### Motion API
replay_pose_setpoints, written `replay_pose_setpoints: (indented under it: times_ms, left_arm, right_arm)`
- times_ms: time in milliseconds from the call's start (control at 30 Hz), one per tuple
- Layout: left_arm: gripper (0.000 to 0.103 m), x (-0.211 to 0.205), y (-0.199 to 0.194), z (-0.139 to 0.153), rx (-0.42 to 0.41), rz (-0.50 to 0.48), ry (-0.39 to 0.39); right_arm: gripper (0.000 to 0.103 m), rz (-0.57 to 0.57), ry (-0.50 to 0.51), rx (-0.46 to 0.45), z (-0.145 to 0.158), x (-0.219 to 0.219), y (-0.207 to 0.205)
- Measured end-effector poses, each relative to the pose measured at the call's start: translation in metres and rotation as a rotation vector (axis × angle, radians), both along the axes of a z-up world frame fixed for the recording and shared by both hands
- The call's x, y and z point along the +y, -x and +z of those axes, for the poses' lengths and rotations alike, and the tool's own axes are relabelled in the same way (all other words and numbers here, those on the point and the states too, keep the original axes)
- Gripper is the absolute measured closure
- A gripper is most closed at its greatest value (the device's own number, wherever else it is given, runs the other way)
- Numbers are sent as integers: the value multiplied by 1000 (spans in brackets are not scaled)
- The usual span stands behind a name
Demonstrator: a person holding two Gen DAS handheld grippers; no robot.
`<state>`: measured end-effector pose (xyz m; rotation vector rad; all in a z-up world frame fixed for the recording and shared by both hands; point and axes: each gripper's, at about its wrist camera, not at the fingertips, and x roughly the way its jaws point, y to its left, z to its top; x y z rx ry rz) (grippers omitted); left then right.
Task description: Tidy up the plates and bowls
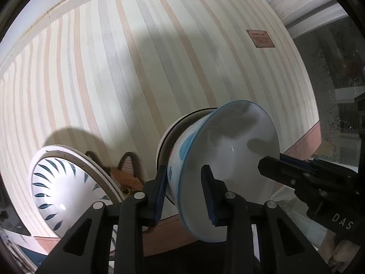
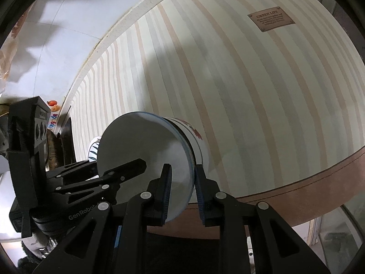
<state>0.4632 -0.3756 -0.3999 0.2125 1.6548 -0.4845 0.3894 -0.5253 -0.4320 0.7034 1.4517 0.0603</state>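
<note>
Two grippers are gripping one bowl (image 1: 228, 171) at once, each clamping an opposite side of its pale blue rim. The left gripper (image 1: 184, 194) is pinching the near rim, one pad outside the wall and one inside. The right gripper (image 2: 182, 189) is doing likewise on the far side, its pads pressing the rim from both faces. In the left wrist view the right gripper is showing as a black linkage reaching the bowl's edge from the right.

The bowl is white inside, with blue marks on its outer wall, and it is sitting nested in a second bowl (image 2: 196, 137), which is white with red marks. That makes a stack of two, standing on the striped mat (image 1: 136, 68) covering the worktop.

A third bowl (image 1: 59, 187), white with dark blue leaf strokes, is standing just left of the stack, apart from it. Behind it one fox-faced item (image 1: 127, 178) is lying, mostly hidden.

One brown label (image 2: 271, 18) is fixed to the mat, well apart from the bowls.
</note>
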Motion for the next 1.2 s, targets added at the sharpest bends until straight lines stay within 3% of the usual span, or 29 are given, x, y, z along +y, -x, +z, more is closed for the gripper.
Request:
replay_pose_setpoints:
  times_ms: [233,400,567,767,833,900,967,1000,1067,1200]
  left_arm:
    - [75,-13,6,3,-60,-70,-88]
    - [74,-31,13,5,-182,-184,-221]
    - [74,-25,11,9,-209,-169,-204]
    - [73,4,25,55,-273,-78,-62]
    - [68,14,32,72,-291,-53,-17]
    - [67,24,39,87,-306,-39,17]
    - [62,32,47,105,-326,-30,45]
    - [58,34,51,111,-337,-26,50]
    - [30,39,59,123,-361,-30,59]
    - [19,51,74,145,-399,-23,92]
  right_arm:
    - [79,13,16,3,0,1,1]
    - [80,18,22,7,0,3,1]
    - [80,27,31,-2,3,12,-1]
    - [78,25,151,-64,33,18,13]
    - [66,13,186,-92,50,20,24]
    - [42,-7,207,-126,66,21,36]
    - [25,-35,228,-157,81,22,49]
    - [23,-49,242,-166,89,23,57]
    - [19,-73,268,-177,101,24,70]
    - [13,-100,327,-206,129,30,90]
